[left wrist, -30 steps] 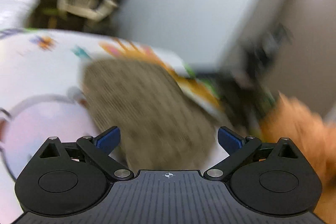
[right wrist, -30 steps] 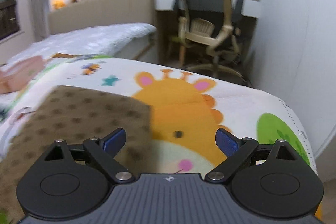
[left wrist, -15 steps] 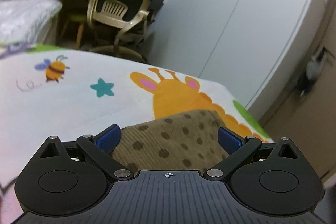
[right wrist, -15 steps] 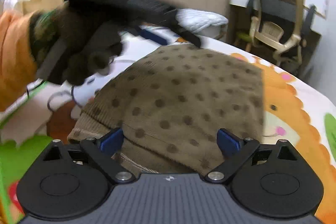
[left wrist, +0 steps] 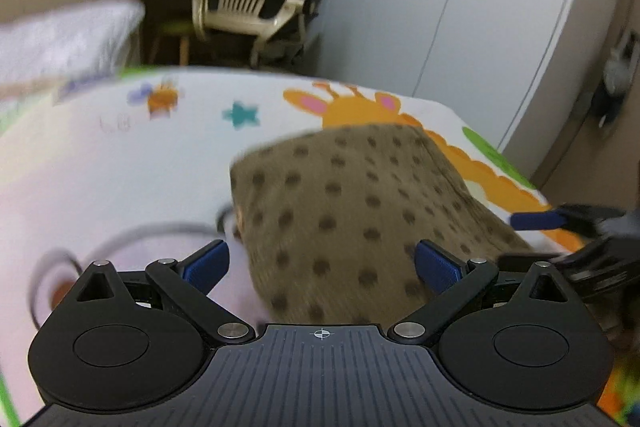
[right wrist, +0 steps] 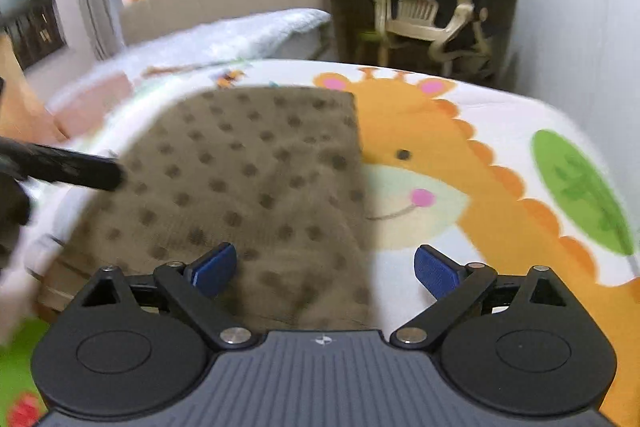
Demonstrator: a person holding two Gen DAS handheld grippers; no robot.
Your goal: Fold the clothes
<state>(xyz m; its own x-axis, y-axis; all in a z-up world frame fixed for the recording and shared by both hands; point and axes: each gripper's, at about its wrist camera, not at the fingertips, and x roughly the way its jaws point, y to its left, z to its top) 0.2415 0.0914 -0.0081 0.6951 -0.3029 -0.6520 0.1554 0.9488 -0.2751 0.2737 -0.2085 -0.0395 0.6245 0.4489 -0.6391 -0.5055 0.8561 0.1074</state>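
Okay, your left gripper had its blue pads spread wide with nothing pinched between them, and your right gripper was spread just as wide and also empty. The brown dotted garment lay flat on the cartoon blanket, folded into a rough rectangle. In the right wrist view it ran from 6 o'clock up toward 11 o'clock, its right edge beside the printed giraffe, covering part of the giraffe's left side. Your right gripper's left pad sat over the cloth; the right pad sat over bare blanket, whether either touched I couldn't tell. In the left wrist view the garment filled the centre, reaching down between both pads toward 6 o'clock, one fold edge toward 9 o'clock. Your other tool showed as a blurred black shape with a blue pad at 3 o'clock in that view, and as a dark blurred bar at 9 o'clock in the right view, just over the garment's left edge. An office chair stood past the bed at 12 to 1 o'clock, a white quilt at 11 o'clock.
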